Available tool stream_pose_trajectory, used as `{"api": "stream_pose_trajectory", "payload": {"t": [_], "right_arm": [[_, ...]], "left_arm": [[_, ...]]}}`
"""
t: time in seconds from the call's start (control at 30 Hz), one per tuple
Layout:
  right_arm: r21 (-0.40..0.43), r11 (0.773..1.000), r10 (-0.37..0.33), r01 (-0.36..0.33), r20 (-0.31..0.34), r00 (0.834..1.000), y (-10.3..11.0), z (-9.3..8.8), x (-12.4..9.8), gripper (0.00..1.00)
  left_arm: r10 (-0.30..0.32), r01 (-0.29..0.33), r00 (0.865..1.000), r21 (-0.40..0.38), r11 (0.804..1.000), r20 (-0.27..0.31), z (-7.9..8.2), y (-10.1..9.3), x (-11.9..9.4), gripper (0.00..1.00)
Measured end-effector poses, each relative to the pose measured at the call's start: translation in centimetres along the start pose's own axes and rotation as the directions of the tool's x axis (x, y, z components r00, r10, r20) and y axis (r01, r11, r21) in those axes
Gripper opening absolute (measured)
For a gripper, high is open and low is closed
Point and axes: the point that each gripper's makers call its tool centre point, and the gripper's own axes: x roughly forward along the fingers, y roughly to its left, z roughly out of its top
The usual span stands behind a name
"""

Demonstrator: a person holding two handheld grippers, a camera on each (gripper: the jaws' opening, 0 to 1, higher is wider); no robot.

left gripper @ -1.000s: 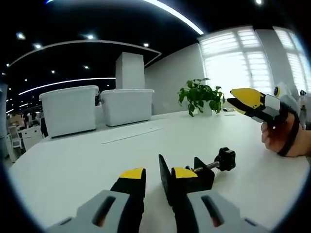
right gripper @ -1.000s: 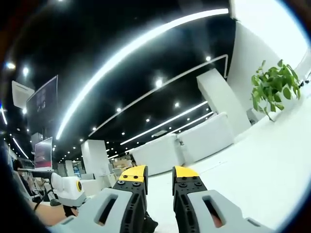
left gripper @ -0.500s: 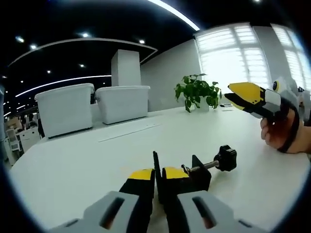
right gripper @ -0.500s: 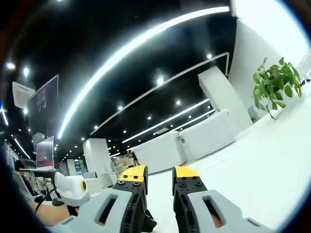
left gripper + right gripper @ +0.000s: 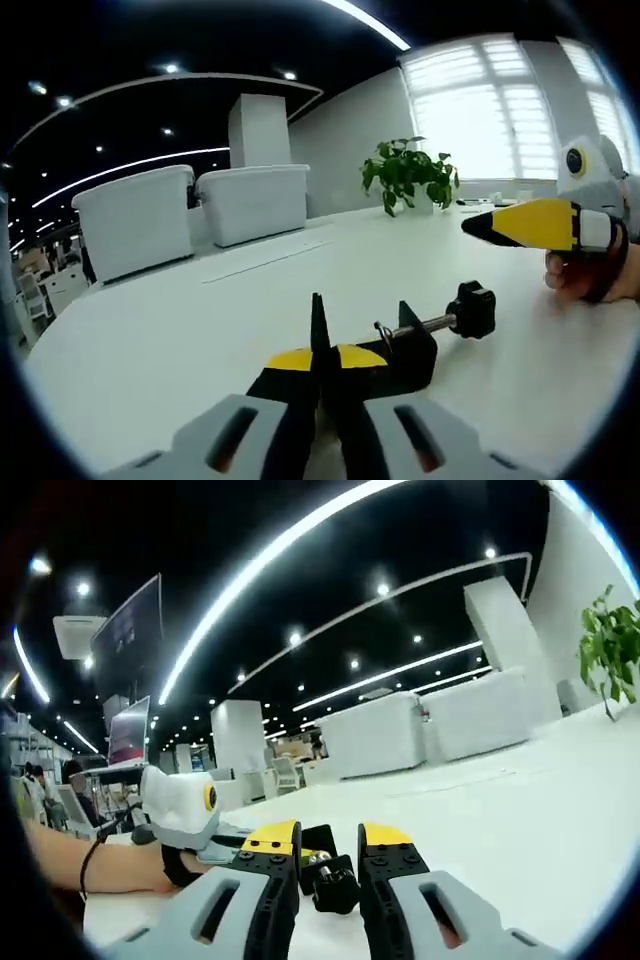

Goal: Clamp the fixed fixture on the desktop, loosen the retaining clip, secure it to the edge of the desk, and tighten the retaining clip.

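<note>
The left gripper [image 5: 322, 362] holds the clamp [image 5: 395, 345] on the desk [image 5: 180, 320]; the right gripper [image 5: 328, 842], fingers narrowly parted, should grip the knob [image 5: 471, 309] squarely.

Bright window [image 5: 500, 110] glare washes out one side; ceiling light strips [image 5: 300, 540] streak overhead. Fisheye bends edges; foreground slightly soft.

low facing views, clamp [image 5: 400, 345] probably shared

2 white storage bins [image 5: 195, 215] are sitting side by side on the white surface [image 5: 150, 330]; a potted plant [image 5: 408, 180] is standing near the window [image 5: 480, 120].
</note>
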Motion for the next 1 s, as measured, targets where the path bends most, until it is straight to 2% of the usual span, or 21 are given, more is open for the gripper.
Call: {"api": "stream_pose_trajectory", "payload": {"t": [0.17, 0.3, 0.47, 0.57, 0.7, 0.8, 0.87, 1.0], "right_arm": [[0.034, 0.999, -0.018, 0.019, -0.01, 1.0, -0.4, -0.2, -0.3, 0.22], [0.033, 0.999, -0.004, 0.005, -0.028, 1.0, 0.0, -0.5, -0.4, 0.22], [0.011, 1.0, 0.023, -0.022, -0.112, 0.993, 0.4, -2.2, -0.4, 0.26], [-0.005, 0.999, 0.033, -0.034, -0.122, 0.992, 1.1, -2.4, -0.5, 0.25], [-0.001, 0.999, 0.039, -0.039, -0.146, 0.988, 0.4, -2.8, 0.2, 0.25], [0.022, 0.997, 0.082, -0.079, -0.197, 0.977, 0.7, -3.7, 0.3, 0.25], [0.001, 0.994, 0.103, -0.105, -0.22, 0.97, 0.9, -4.1, 0.3, 0.26], [0.013, 0.997, 0.079, -0.078, -0.234, 0.969, 0.2, -4.3, 0.6, 0.21]], "left_arm": [[-0.001, 0.001, 1.0, -0.008, 1.0, 0.005, 0.0, 0.2, 0.1, 0.07], [-0.006, 0.006, 1.0, -0.01, 1.0, 0.008, 0.0, 0.5, 0.4, 0.07], [0.006, -0.006, 1.0, -0.015, 1.0, 0.005, 0.1, 0.6, 0.7, 0.07], [0.005, -0.005, 1.0, -0.011, 1.0, 0.008, -0.1, 0.4, 0.5, 0.07], [0.006, -0.006, 1.0, -0.008, 1.0, 0.01, -0.1, 0.2, 0.1, 0.07], [0.007, -0.007, 1.0, -0.01, 1.0, 0.009, 0.0, 0.3, 0.2, 0.07], [0.006, -0.006, 1.0, -0.009, 1.0, 0.009, -0.1, 0.4, 0.2, 0.07], [0.007, -0.007, 1.0, -0.013, 1.0, 0.009, -0.2, 0.0, -0.1, 0.07]]}}
